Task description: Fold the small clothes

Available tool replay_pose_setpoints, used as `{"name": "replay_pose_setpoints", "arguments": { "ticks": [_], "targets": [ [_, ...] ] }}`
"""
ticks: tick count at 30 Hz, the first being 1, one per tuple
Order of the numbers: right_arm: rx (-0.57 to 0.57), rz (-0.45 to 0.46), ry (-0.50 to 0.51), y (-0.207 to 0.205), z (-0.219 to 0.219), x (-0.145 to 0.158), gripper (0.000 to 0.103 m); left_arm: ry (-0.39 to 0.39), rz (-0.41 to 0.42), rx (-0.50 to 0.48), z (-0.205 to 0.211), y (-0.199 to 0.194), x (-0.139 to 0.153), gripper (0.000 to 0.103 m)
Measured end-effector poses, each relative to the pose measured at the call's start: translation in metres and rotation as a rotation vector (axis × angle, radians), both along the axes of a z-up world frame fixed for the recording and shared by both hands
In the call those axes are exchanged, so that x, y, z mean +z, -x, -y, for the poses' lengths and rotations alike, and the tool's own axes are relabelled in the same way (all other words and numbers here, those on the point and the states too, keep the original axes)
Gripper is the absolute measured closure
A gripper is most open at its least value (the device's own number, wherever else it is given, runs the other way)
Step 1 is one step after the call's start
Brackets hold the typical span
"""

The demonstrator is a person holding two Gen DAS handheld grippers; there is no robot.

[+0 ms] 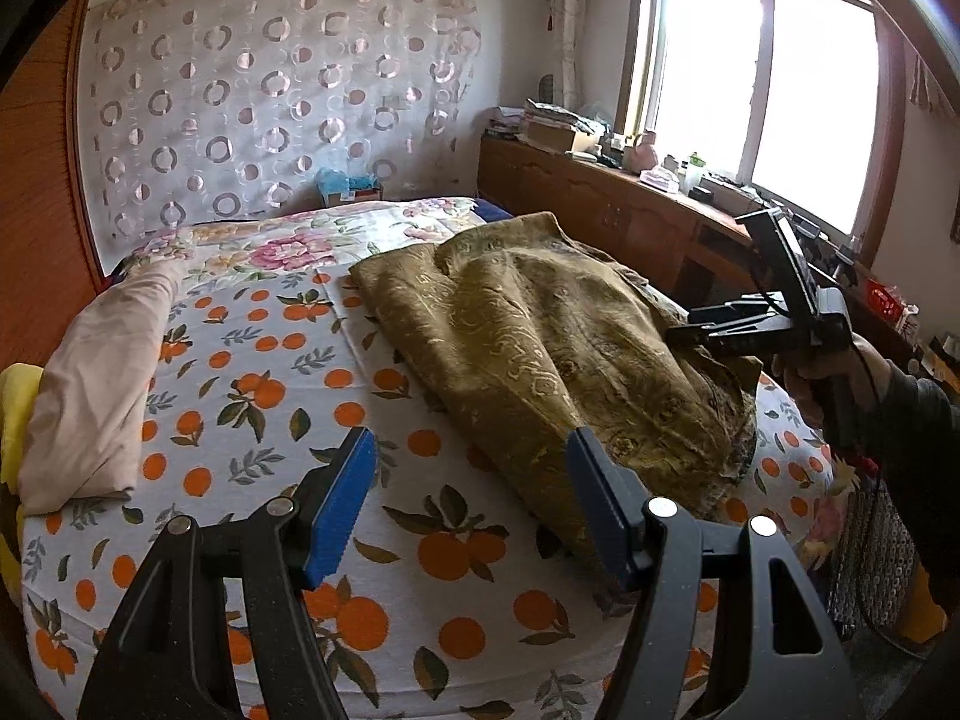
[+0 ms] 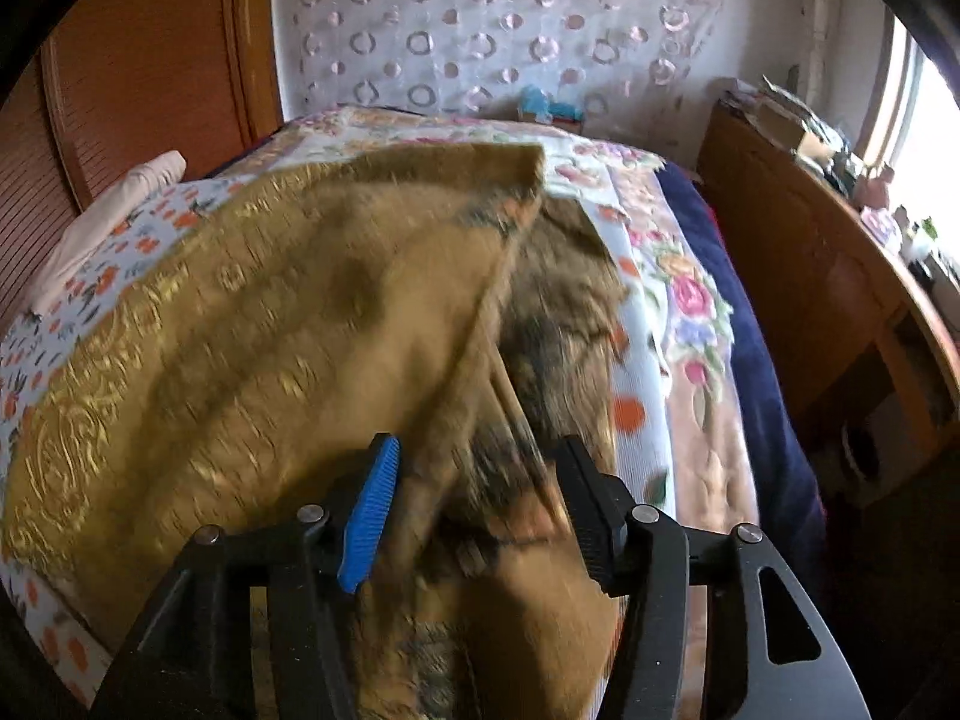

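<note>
Both tongs (image 1: 471,498) (image 2: 474,504) gape over olive garment (image 1: 540,336) on bed (image 1: 240,360).

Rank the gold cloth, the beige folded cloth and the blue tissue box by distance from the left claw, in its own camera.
1. Gold cloth: by the left claw's right finger.
2. Beige cloth: left edge of bed.
3. Tissue box: far end, against the curtain.

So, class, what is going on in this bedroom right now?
A person is folding an olive-gold patterned garment on a bed with an orange-print sheet. The right gripper is open with a fold of the cloth between its jaws. The left gripper hangs open at the garment's near edge.
</note>
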State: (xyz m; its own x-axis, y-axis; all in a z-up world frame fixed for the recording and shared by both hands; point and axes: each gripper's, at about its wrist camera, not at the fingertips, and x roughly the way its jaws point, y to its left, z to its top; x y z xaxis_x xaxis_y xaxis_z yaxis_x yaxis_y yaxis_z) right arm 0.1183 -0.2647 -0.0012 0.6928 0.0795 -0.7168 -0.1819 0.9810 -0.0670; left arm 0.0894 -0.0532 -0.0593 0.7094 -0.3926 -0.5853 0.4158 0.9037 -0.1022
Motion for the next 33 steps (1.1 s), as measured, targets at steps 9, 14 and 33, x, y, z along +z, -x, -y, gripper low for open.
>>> {"name": "replay_pose_setpoints", "arguments": {
  "ticks": [9, 14, 33],
  "targets": [
    [0.088, -0.013, -0.011, 0.016, -0.003, -0.004, 0.065, -0.013, -0.009, -0.019, 0.010, 0.001, -0.001, 0.036],
    [0.085, 0.052, -0.018, 0.030, 0.008, 0.009, 0.098, -0.012, -0.013, -0.021, 0.010, 0.001, -0.002, 0.036],
    [-0.011, 0.114, -0.001, 0.081, 0.044, -0.002, 0.099, -0.006, -0.047, -0.035, 0.020, -0.006, -0.009, 0.022]
  ]
}}
